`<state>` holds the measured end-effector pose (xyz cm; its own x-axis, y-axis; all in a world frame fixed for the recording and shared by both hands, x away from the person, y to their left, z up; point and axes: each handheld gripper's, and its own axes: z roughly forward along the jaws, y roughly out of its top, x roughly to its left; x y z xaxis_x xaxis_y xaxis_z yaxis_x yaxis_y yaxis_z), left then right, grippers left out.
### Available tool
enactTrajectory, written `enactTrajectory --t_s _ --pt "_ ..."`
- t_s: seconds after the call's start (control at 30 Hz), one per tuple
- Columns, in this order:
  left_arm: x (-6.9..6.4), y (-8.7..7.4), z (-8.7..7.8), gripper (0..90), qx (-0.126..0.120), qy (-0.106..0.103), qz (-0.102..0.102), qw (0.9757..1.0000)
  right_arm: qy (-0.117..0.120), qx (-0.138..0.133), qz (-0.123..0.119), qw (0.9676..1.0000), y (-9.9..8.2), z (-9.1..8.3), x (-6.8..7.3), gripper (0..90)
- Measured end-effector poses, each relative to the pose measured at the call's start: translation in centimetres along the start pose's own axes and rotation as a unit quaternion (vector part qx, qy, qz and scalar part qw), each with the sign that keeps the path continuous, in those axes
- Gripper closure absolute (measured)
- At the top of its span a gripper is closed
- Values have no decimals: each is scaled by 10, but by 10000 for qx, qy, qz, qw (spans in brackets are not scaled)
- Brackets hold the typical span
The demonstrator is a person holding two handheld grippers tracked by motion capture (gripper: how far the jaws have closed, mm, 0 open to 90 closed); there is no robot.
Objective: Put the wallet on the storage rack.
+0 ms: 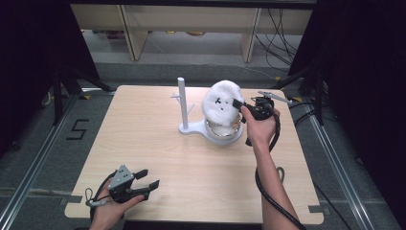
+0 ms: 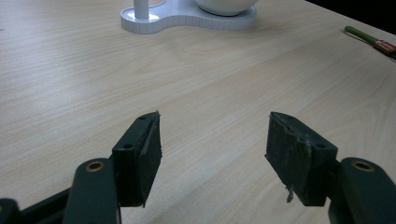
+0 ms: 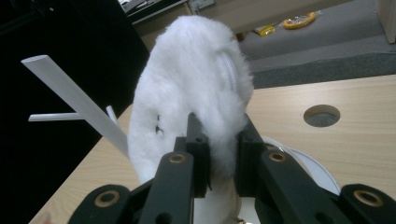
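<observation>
A fluffy white plush pouch (image 1: 219,103) with a small black face and a zipper hangs just above a white bowl (image 1: 224,132). The bowl sits on a white stand base (image 1: 194,128) that carries an upright white post (image 1: 182,98) with side pegs. My right gripper (image 1: 238,103) is shut on the plush pouch's (image 3: 191,88) right edge, its jaws pinching the fur. At the table's front left my left gripper (image 1: 146,178) rests open, and nothing lies between its black pads (image 2: 142,156). The stand base (image 2: 184,18) lies ahead of it.
The light wooden table (image 1: 143,139) has a round hole (image 3: 321,115) near its right side. A green pen-like object (image 2: 369,39) lies on the table at the right. Cables trail from both grippers. Shelving and wires stand on the floor beyond the table.
</observation>
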<state>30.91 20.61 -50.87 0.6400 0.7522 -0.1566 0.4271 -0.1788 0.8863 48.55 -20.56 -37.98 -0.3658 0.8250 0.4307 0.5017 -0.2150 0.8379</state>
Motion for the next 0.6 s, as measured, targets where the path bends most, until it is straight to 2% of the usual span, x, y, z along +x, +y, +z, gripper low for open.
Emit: enactTrajectory --t_s 0.2,0.27,0.3,0.33,0.37,0.4,0.43,0.57,0.6 --pt "-1 0 1 348 -4 -31 -8 10000 -14 -48 79 10000 -4 10 -2 806" --pt "0 0 0 349 1 -16 0 10000 -73 -85 -45 9999 -6 14 -5 806" --pt "0 -1 0 348 -3 -17 -5 10000 -47 -52 110 9999 -8 15 -5 805" --pt "0 -1 0 348 17 -7 -4 10000 -47 -52 110 9999 -8 15 -5 805" --pt "0 -1 1 348 -26 -79 -15 10000 -86 -86 -40 9999 -8 16 -7 805" --pt "0 -2 2 348 -27 -76 -74 9999 -114 -86 0 9999 -9 17 -8 805" --pt "0 -2 2 348 -14 -58 -20 10000 -112 -81 69 9999 -10 17 -8 805" --pt "-1 -1 1 348 25 -28 9 10000 -168 -135 -90 9997 -12 18 -11 805" --pt "-2 -1 2 348 1 -36 -21 10000 -157 -122 37 9998 -13 19 -9 805"
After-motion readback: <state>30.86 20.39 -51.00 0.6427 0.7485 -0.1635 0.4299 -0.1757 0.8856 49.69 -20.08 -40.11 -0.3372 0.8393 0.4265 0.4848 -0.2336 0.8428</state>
